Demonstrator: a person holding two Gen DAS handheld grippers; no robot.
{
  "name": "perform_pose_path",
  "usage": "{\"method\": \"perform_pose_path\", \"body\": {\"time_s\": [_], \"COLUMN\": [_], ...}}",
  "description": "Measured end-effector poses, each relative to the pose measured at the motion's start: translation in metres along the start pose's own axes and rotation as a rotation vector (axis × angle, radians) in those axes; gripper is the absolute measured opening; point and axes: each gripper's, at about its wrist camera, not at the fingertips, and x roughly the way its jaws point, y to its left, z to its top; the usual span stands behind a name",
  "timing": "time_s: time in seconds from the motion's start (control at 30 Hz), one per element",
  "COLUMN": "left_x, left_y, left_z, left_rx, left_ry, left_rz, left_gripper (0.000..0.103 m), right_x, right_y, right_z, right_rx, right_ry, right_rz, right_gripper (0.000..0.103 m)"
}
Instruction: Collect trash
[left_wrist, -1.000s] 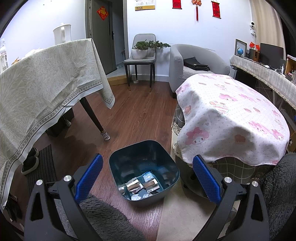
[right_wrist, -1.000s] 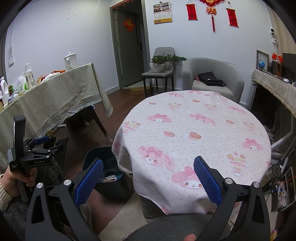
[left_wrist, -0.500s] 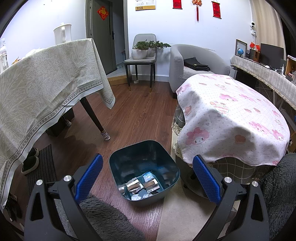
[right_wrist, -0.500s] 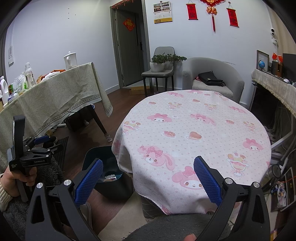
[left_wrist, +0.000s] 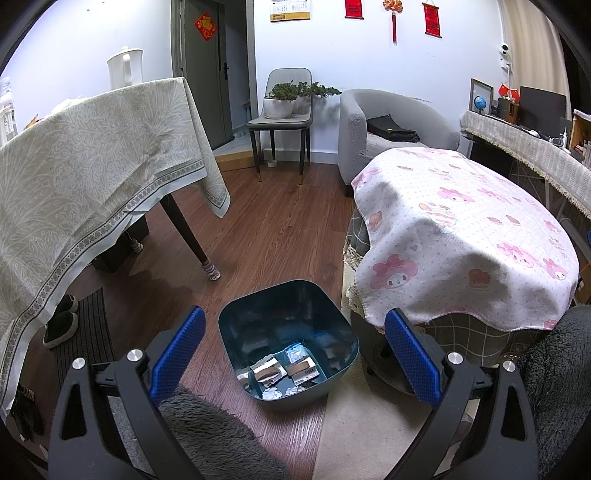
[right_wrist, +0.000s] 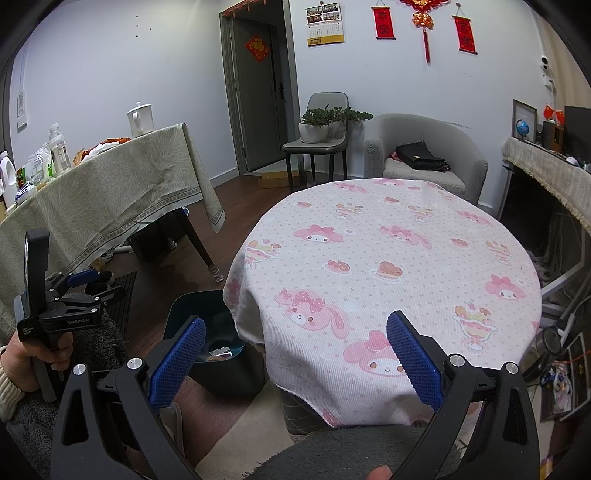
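A dark teal trash bin (left_wrist: 288, 343) sits on the wood floor beside a round table draped in a pink cartoon tablecloth (right_wrist: 388, 266). Crumpled wrappers (left_wrist: 284, 373) lie in its bottom. The left gripper (left_wrist: 293, 354) hovers above it, jaws wide apart, empty. The right gripper (right_wrist: 295, 360), equally spread, hangs over the table edge.

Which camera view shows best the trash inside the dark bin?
The left wrist view: it looks down into the bin, so the wrappers on its bottom show. In the right wrist view the pink tablecloth hides part of the bin, and only few scraps show.
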Motion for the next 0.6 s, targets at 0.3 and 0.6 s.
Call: {"method": "perform_pose_path", "body": {"time_s": [0.3, 0.6], "left_x": [0.0003, 0.0011], "left_y": [-0.0009, -0.0018], "left_z": [-0.0007, -0.0012], "left_rx": [0.001, -0.002], "left_ry": [0.001, 0.003], "left_rz": [0.0, 0.0], "left_gripper": [0.099, 0.099], "right_x": [-0.0002, -0.0002], "right_y": [0.0, 0.0004], "right_z": [0.0002, 0.0003], "right_rx": [0.0, 0.001], "right_ry": [0.0, 0.001], "right_rz": [0.0, -0.001], "right_gripper": [0.1, 0.1]}}
